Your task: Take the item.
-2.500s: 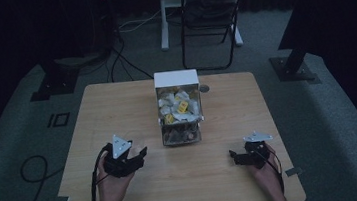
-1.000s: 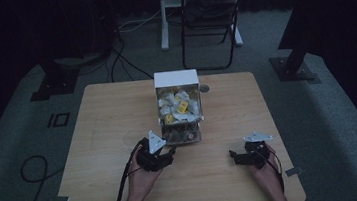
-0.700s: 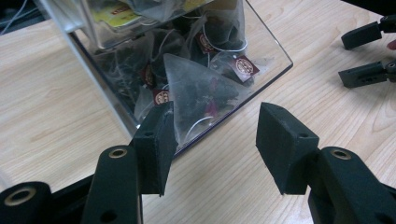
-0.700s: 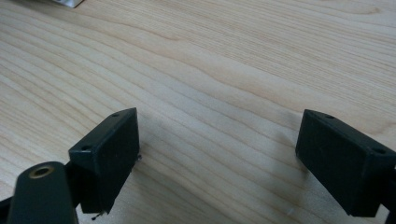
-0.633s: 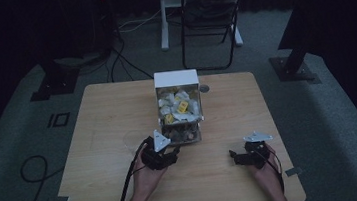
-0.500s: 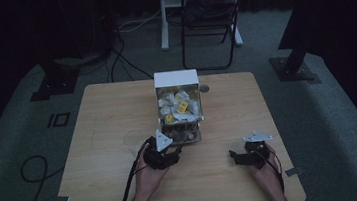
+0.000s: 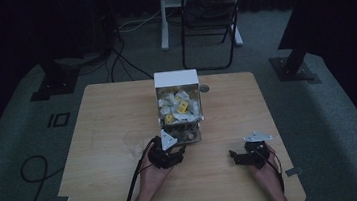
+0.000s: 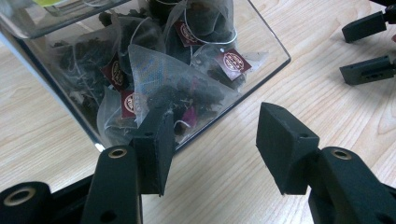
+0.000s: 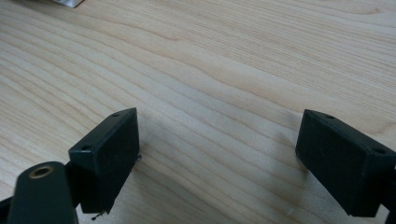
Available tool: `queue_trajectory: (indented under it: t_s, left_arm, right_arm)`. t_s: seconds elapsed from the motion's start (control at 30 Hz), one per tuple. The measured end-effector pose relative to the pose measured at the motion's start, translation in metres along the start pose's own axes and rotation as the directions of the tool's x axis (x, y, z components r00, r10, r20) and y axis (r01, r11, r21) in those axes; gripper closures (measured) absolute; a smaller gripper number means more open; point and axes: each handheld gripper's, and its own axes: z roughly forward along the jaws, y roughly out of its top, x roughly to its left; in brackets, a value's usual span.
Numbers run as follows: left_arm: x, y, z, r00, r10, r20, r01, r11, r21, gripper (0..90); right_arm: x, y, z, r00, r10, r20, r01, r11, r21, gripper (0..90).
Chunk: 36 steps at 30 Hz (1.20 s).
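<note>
Pale wooden surface (image 7: pixel 105 138) in a dim room, dark chair (image 7: pixel 210 16) and cables on grey carpet beyond. Clear dispenser box (image 7: pixel 179 108) of tea bags (image 8: pixel 173 88) mid-surface, white-topped. Left gripper (image 7: pixel 168 154) angled at the box's near corner, jaws apart, nothing clamped, one beside the clear wall. Right gripper (image 7: pixel 247 156) low near the right edge, jaws wide apart over bare wood.

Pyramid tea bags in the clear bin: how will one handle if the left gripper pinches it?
The tea bag looks like thin mesh around loose leaf, so probably light and squashy between the left gripper. Its string and paper tag may snag neighbours. The clear bin wall may block a low pinch.
</note>
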Motion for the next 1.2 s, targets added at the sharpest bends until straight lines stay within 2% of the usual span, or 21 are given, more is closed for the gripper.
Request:
queue_trajectory:
  t_s: [0.3, 0.67, 0.9, 1.2]
  left_arm:
    - [0.0, 0.0, 0.005, 1.0, -0.007, 0.001, 0.007, 1.0, 0.001, 48.5]
    - [-0.005, -0.007, -0.002, 0.9993, -0.028, 0.023, 0.028, 0.9995, -0.014, 48.5]
    - [-0.007, -0.012, -0.007, 0.999, -0.031, 0.031, 0.032, 0.9993, -0.022, 48.7]
    - [-0.009, -0.014, -0.011, 0.999, -0.022, 0.038, 0.023, 0.9997, -0.01, 48.6]
  right_arm:
    - [0.0, 0.0, 0.0, 1.0, 0.0, 0.0, 0.0, 1.0, 0.0, 13.2]
    - [0.0, 0.0, 0.0, 1.0, 0.0, 0.0, 0.0, 1.0, 0.0, 13.3]
    - [0.0, 0.0, 0.0, 1.0, 0.0, 0.0, 0.0, 1.0, 0.0, 13.2]
    - [0.0, 0.0, 0.0, 1.0, 0.0, 0.0, 0.0, 1.0, 0.0, 13.3]
